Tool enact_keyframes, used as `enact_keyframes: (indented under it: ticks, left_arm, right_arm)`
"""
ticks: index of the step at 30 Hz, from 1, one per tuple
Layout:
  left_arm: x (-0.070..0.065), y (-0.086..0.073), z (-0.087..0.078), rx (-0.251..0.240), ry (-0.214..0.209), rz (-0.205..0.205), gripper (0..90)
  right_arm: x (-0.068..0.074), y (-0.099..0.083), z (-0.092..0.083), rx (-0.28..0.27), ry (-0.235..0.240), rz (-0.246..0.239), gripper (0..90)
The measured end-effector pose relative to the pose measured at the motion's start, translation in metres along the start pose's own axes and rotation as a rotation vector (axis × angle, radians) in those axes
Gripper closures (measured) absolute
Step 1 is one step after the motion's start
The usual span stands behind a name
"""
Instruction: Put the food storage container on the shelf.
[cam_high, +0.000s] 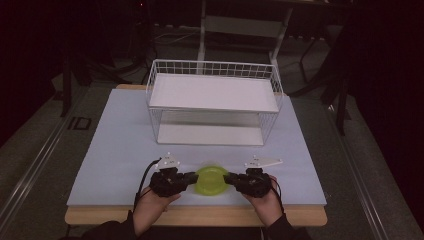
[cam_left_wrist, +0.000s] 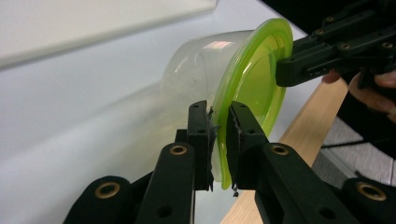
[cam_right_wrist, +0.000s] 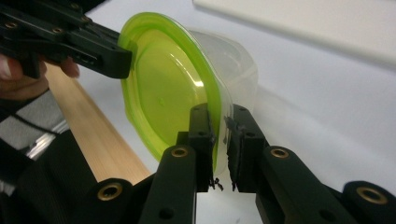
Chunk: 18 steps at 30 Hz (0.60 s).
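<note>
Green lid (cam_high: 210, 180) on a clear tub (cam_left_wrist: 201, 70) sits low in the middle of the high view. Both hands come up from the bottom edge. The left gripper (cam_left_wrist: 218, 135) and right gripper (cam_right_wrist: 219, 135) each pinch the lid's rim from opposite sides. Bare table (cam_high: 120, 145) lies all around. Farther up stands a white wire rack (cam_high: 214, 102). The room behind is too dark to see.

White wire rack (cam_high: 215, 102) blocks the far table (cam_high: 115, 145); near half open.
</note>
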<state>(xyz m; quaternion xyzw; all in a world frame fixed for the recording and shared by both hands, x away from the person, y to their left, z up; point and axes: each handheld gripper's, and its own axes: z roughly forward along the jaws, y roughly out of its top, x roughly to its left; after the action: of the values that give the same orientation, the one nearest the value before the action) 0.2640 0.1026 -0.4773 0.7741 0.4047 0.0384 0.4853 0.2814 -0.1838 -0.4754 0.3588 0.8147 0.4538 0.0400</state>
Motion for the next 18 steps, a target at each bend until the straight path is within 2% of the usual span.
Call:
enact_keyframes:
  ticks: [3, 6, 7, 9, 10, 11, 12, 14, 15, 16, 18]
  left_arm:
    - [0.001, 0.008, -0.004, -0.026, -0.007, 0.001, 81.2]
    - [0.001, 0.023, -0.011, -0.069, 0.003, 0.019, 81.1]
    - [0.001, 0.023, -0.011, -0.069, 0.003, 0.019, 81.1]
    - [0.000, 0.035, -0.017, -0.106, 0.008, 0.042, 81.1]
    - [0.000, 0.035, -0.017, -0.106, 0.008, 0.042, 81.0]
    - [0.000, 0.043, -0.022, -0.130, 0.005, 0.058, 81.0]
    - [0.000, 0.043, -0.022, -0.130, 0.005, 0.058, 81.1]
    - [0.000, 0.057, -0.028, -0.165, 0.002, 0.071, 81.1]
    - [0.000, 0.057, -0.028, -0.165, 0.002, 0.071, 81.1]
    - [-0.001, 0.061, -0.030, -0.173, 0.005, 0.074, 81.1]
    - [-0.001, 0.070, -0.033, -0.190, 0.004, 0.079, 81.1]
  right_arm:
    - [0.001, 0.007, -0.005, -0.029, -0.004, -0.010, 81.1]
    - [0.003, 0.023, -0.012, -0.076, -0.019, -0.032, 81.1]
    - [0.003, 0.023, -0.012, -0.076, -0.019, -0.032, 81.1]
    - [0.003, 0.035, -0.017, -0.101, -0.023, -0.033, 81.1]
    - [0.003, 0.035, -0.017, -0.101, -0.023, -0.033, 81.1]
    - [0.004, 0.045, -0.021, -0.123, -0.026, -0.038, 81.1]
    - [0.004, 0.045, -0.021, -0.123, -0.026, -0.038, 81.1]
    - [0.005, 0.057, -0.028, -0.150, -0.032, -0.044, 81.1]
    - [0.005, 0.057, -0.028, -0.150, -0.032, -0.044, 81.1]
    - [0.006, 0.067, -0.032, -0.166, -0.042, -0.052, 81.1]
    - [0.006, 0.073, -0.034, -0.170, -0.045, -0.052, 81.0]
